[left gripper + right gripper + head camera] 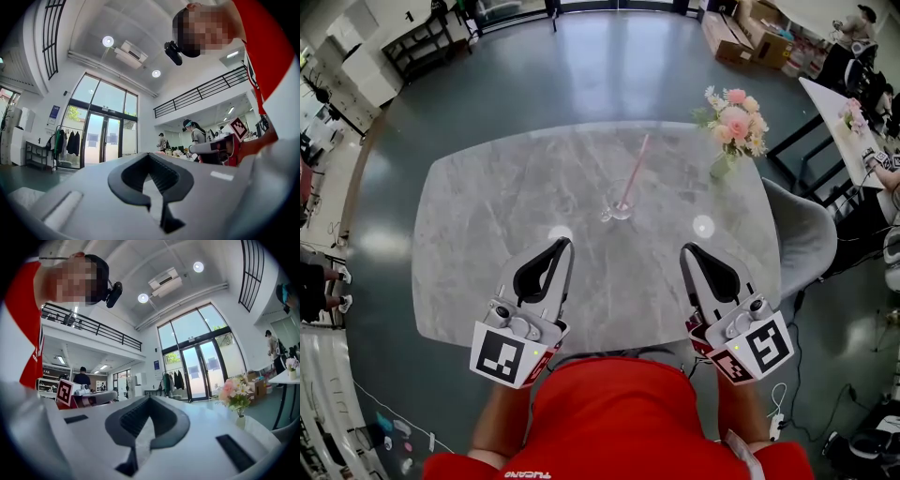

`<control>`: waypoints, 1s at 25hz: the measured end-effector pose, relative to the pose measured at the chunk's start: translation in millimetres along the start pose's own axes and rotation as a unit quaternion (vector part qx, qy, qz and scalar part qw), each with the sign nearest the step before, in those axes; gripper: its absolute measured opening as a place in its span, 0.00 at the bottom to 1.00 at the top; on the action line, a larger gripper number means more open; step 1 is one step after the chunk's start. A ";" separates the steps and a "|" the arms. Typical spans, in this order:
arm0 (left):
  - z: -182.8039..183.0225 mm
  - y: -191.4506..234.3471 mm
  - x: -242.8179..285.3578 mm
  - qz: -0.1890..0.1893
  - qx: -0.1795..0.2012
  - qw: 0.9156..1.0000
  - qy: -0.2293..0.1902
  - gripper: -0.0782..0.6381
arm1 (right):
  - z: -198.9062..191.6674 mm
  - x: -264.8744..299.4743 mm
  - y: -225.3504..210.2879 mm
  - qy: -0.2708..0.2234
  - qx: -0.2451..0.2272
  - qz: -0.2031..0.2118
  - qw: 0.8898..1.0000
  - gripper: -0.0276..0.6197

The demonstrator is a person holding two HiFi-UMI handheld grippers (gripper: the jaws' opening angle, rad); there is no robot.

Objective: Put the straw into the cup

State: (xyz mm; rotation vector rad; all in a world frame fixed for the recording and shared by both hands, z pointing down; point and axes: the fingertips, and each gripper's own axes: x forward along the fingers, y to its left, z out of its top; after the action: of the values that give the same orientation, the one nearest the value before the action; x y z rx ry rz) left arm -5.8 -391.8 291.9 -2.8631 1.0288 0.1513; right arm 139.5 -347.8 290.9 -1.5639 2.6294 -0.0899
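A clear glass cup (621, 208) stands near the middle of the grey marble table (487, 216). A pink straw (634, 169) stands in it, leaning away and to the right. My left gripper (564, 244) lies on the table near its front edge, left of the cup and well short of it. Its tips are together with nothing held. My right gripper (685, 249) lies the same way on the right, also shut and empty. Each gripper view looks along its own closed jaws, left gripper (150, 158), right gripper (149, 399); neither shows the cup.
A vase of pink and white flowers (733, 127) stands at the table's far right corner, flowers (236, 397). A grey chair (802, 234) sits at the right side. Other people and tables are farther off in the room.
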 end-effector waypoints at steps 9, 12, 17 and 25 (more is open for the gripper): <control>-3.0 -1.6 0.8 -0.002 -0.002 1.000 0.002 0.12 | -3.1 4.2 4.5 0.004 -0.003 0.006 1.000 0.04; -3.7 -3.1 0.4 -0.002 -0.002 1.000 0.002 0.12 | -3.8 3.7 5.3 0.004 -0.002 0.008 1.000 0.04; -3.4 -3.4 -0.1 -0.001 -0.003 1.000 0.002 0.12 | -2.5 3.7 7.3 0.003 -0.003 0.011 1.000 0.04; -1.7 -2.4 -0.7 0.000 -0.003 1.000 0.001 0.12 | 0.9 3.8 8.7 0.001 -0.003 0.012 1.000 0.04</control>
State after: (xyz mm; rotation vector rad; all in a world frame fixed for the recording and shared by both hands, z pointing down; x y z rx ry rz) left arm -4.7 -389.7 293.9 -2.8690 1.0304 0.1501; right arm 130.2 -347.1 289.1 -1.5335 2.6530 -0.0828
